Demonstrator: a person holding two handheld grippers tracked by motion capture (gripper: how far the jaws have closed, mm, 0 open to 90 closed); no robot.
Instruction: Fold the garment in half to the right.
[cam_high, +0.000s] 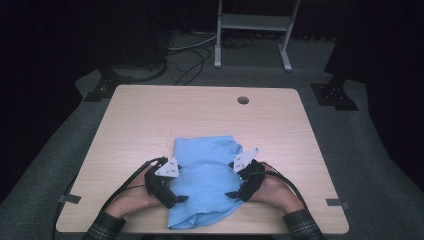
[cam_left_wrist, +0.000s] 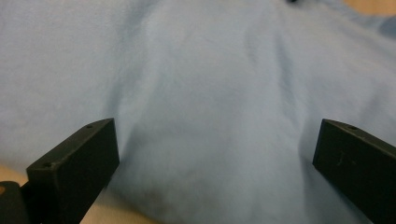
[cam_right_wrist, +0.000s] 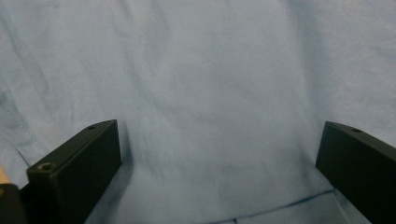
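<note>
Light blue cloth (cam_high: 207, 177) lies folded on the near middle of the table (cam_high: 150, 115), its lower edge hanging slightly past the table's near edge. Surface soft, gently creased; in the left gripper view it bulges in a low mound between the jaws (cam_left_wrist: 210, 116). In the right gripper view a stitched seam runs across the bottom of the cloth (cam_right_wrist: 210, 116).

Left gripper (cam_high: 176, 199) sits at the cloth's left edge, jaws pointing inward over the fabric. Jaws wide apart, nothing clamped; cloth lies in the gap between them. A strip of bare table shows at the lower left of its view.

Right gripper (cam_high: 235, 195) sits at the cloth's right edge, pointing inward toward the left one. Jaws also wide apart, cloth beneath and between, none pinched.

Both hands rest low on the near table edge, plaid sleeves (cam_high: 302, 225) behind them. Black cables (cam_high: 127, 182) trail back from each gripper.

A round hole (cam_high: 243, 100) sits in the table's far side, well apart from the cloth. Beyond the table, a grey stand (cam_high: 252, 30) on dark floor.
</note>
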